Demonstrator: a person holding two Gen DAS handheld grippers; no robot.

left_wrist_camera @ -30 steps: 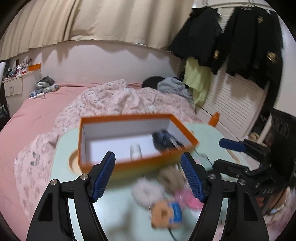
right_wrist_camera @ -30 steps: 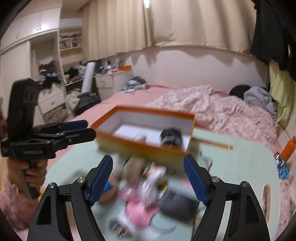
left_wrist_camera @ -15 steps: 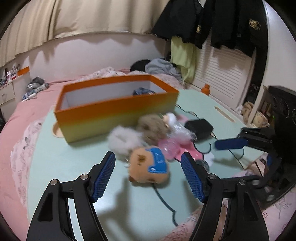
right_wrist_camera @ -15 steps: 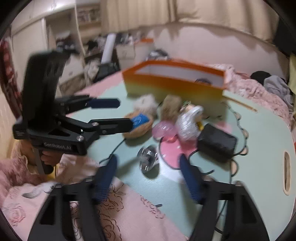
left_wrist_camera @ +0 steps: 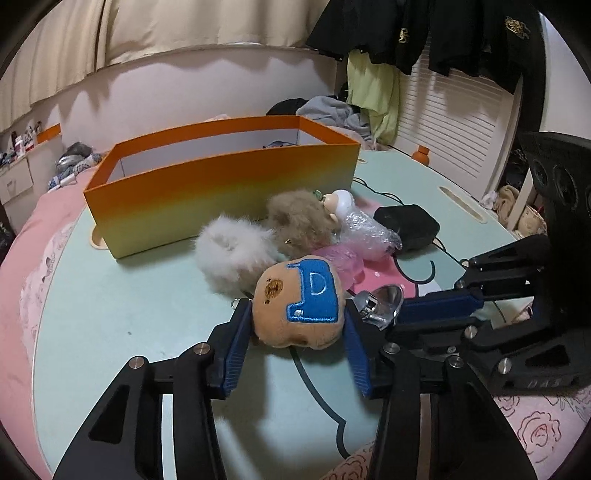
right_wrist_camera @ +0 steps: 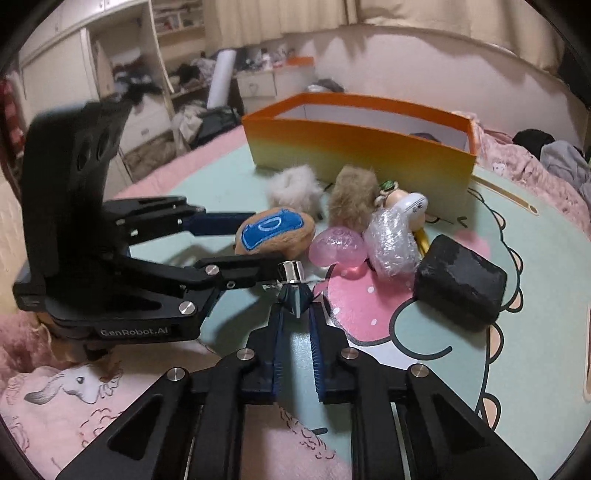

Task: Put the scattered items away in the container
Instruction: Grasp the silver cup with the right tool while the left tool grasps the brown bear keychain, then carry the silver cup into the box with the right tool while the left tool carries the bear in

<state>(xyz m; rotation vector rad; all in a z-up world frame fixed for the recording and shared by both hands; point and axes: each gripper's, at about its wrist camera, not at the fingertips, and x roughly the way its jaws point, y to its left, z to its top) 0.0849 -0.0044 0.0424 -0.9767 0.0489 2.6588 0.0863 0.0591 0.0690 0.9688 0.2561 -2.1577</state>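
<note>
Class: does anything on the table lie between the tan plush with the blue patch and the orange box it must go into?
Yes. The white fluffy pompom and the brown fluffy pompom lie on the table between the tan plush and the orange box.

Dark jackets (left_wrist_camera: 461,33) hang above a rumpled pink bed (right_wrist_camera: 532,173)

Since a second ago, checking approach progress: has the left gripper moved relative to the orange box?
Yes. The left gripper has dropped below the orange box rim and back toward the table's near edge, its jaws closing around the brown plush.
</note>
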